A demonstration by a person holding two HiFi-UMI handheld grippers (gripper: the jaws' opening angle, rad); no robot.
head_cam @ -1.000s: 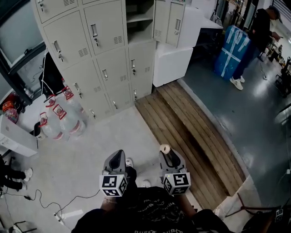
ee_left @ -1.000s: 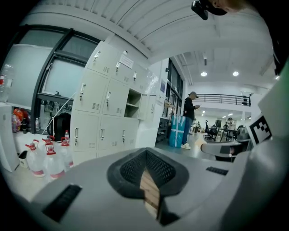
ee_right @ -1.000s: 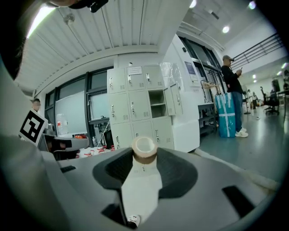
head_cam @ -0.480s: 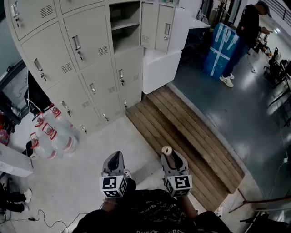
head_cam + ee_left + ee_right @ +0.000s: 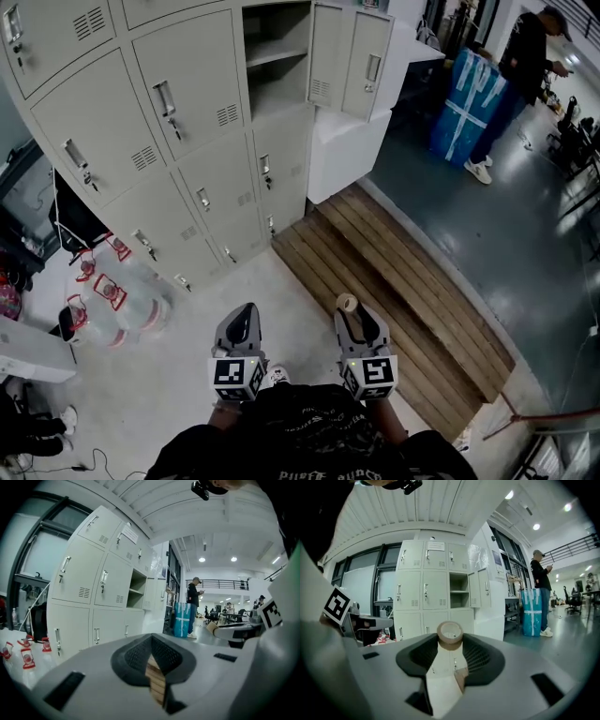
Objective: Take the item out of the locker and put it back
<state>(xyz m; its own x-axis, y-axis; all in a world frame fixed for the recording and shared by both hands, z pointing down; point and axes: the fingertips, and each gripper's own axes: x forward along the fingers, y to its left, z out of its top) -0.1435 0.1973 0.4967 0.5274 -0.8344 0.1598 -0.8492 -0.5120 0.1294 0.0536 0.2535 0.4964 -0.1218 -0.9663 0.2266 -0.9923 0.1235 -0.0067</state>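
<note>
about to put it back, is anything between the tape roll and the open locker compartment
Nothing visible: the tape roll in the right gripper faces the open compartment, its door swung aside to the right.

Two claws — left claw (image 5: 244,314), right claw (image 5: 352,313) — one tape roll (image 5: 450,633), one blue-wrapped parcel (image 5: 466,108), one person (image 5: 531,56) beside it.

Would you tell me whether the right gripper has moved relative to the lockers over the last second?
Yes. The right gripper has come nearer the lockers; in the head view their foot now lies closer to its tip.
</note>
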